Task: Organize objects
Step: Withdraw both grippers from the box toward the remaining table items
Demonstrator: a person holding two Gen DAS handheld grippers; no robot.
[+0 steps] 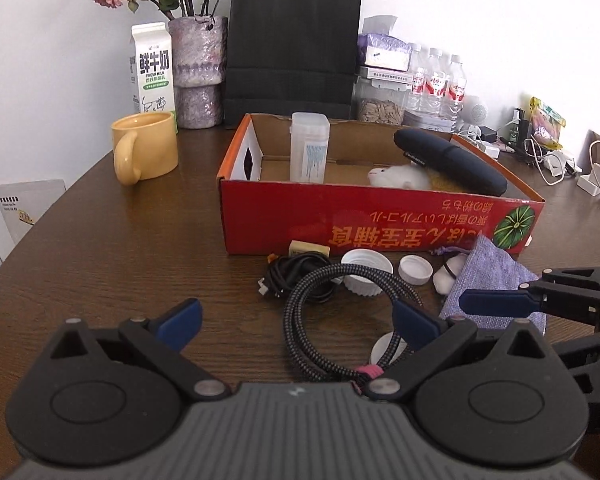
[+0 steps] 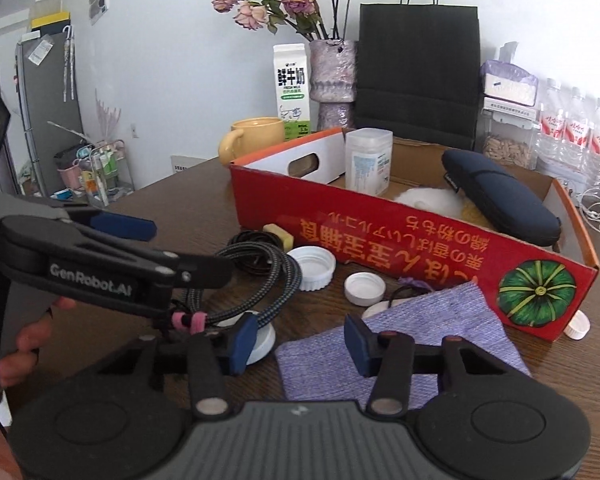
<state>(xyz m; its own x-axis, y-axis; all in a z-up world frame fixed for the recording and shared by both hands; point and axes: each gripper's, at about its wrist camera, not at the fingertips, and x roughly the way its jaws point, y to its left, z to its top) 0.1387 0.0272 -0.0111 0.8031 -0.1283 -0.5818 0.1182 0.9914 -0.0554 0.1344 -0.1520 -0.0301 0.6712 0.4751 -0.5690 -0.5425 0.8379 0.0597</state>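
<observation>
Plainly, from the left wrist view, the left gripper (image 1: 296,322) hangs with its jaws wide apart and nothing between the pads, over the braided cable (image 1: 340,316) coiled on the tabletop (image 1: 120,272) just in front of the red box (image 1: 380,224). That cable looks light, stiff enough to keep its loop, and bound by a pink tie, so I judge the bundled strands near the tie the best hold; a single strand would likely let the coil sag open. Between the cable and the red box lie a thin black cord (image 1: 296,272), a large white cap (image 1: 364,272) and a smaller white cap (image 1: 416,269); these caps are hard and smooth, and taking one across its rim should be safest. This view looks straight into the red box, where a clear container, a dark case and something white and fluffy sit. From the right wrist view, the right gripper (image 2: 300,346) has its jaws partly apart and clamps nothing; no frame shows the pads touching the purple pouch (image 2: 404,344) lying flat in front of the red box, below the jaws. It looks soft, limp and light, so pinching a gathered edge or the drawstring end should serve. Only this view shows a small white cap (image 2: 576,325) by the red box's near corner, and the person's fingers on the left gripper's handle.
</observation>
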